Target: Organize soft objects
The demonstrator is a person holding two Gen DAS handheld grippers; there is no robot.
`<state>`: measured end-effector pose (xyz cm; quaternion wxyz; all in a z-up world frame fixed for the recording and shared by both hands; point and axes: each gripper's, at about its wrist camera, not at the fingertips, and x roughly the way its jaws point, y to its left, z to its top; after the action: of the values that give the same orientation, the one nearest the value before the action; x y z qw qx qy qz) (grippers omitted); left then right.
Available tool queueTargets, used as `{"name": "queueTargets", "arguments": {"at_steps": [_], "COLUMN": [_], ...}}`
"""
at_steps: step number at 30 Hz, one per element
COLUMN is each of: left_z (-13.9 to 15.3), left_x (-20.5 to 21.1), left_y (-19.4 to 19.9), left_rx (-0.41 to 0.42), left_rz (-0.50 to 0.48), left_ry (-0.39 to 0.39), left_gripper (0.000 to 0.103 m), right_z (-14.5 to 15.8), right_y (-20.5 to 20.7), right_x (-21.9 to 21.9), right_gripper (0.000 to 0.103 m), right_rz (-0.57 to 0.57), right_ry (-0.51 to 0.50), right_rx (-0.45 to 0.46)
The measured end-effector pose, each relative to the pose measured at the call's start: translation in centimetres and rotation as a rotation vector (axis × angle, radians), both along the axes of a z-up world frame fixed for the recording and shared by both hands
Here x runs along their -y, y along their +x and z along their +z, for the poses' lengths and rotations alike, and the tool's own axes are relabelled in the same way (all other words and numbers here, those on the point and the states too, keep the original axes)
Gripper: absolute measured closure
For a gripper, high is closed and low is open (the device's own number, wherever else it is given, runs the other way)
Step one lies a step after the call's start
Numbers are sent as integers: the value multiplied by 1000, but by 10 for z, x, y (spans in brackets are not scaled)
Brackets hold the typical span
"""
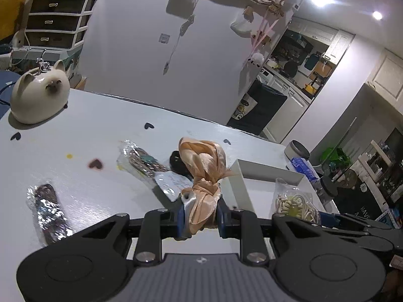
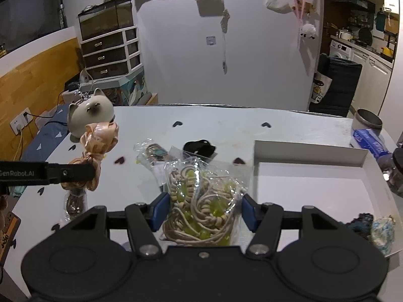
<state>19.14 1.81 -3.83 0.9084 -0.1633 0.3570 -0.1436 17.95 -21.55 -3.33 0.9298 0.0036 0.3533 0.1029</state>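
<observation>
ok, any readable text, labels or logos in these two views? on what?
"GenRobot.AI", first letter cut off by the frame edge, on the left gripper's finger, right wrist view.
Blue packet by the tin: white print, too blurred to read.
Dark box at the right of the left wrist view: white letters, unreadable.
Small logo on the left gripper's body: a mark, no words.
Nothing readable on the ribbon or the cord bag.

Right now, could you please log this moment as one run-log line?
left gripper: shut on peach ribbon bow | right gripper: shut on bagged cord | white tray: holds blue items
</observation>
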Motion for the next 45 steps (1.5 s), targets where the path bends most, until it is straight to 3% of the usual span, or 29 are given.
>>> {"name": "queueTargets", "arguments": {"at_steps": [18,28,35,41,45], "left_z": [6,-10,-40,-55,-62], "left_x": [126,182,206,210,213], "left_y": [4,11,18,22,26], "left_rx": [-6,-56,-201,-277,-319], "left_rz": [23,46,72,117,138], "left_ry": [6,-16,-50,-80,-81], "left_gripper": [77,77,77,77,77], "right_z": [3,-10,-42,-77,-98], "right_y": [11,27,53,75,84], "right_x": [133,188,217,207,199], "right_gripper": [42,42,42,42,43], "right_rz": [-1,34,62,160,180], "right_ry": [28,64,210,311,314], "right_rx": [7,-21,-152,-278,-342]}}
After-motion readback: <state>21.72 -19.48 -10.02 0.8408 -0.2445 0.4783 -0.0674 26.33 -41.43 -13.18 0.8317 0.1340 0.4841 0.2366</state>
